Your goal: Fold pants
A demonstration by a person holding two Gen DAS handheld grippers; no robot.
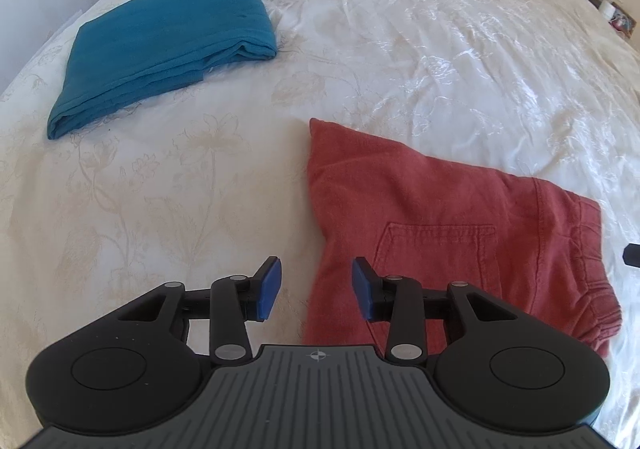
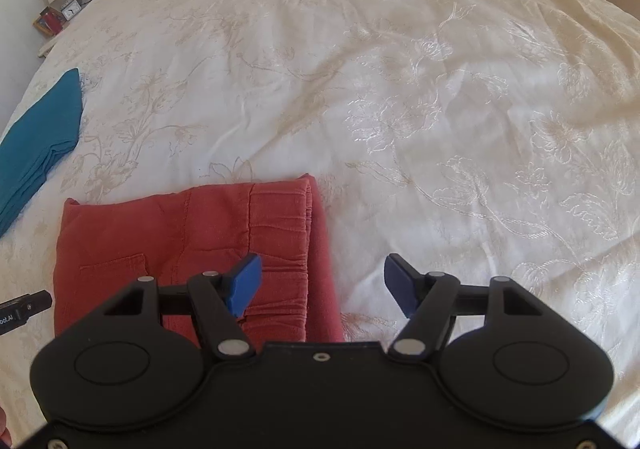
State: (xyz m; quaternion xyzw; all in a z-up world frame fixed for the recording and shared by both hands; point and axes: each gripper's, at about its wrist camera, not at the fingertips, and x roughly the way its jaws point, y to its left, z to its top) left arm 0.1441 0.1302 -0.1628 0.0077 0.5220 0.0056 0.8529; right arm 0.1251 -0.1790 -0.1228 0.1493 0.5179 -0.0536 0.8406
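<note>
Lying folded on the bedspread [image 1: 200,189] with teal cloth [image 1: 160,53] at ten o'clock, red pants [image 1: 440,217] are flanked by left gripper [image 1: 316,285] and right gripper [image 2: 322,285], both spread empty, seemingly released.

Red pants [image 1: 440,233]: faded brick-red cotton, folded into a compact, roughly rectangular bundle, lying flat on the bed cover. Left wrist view: the bundle occupies the 4 to 5 o'clock region. A stitched patch pocket faces up near its middle. The gathered elastic waistband runs along the right edge, slightly puckered. The far-left corner stands a little raised. Right wrist view: the same pants [image 2: 192,249] lie at 7 to 8 o'clock, waistband layers stacked along the right side, pocket at lower left.
</note>
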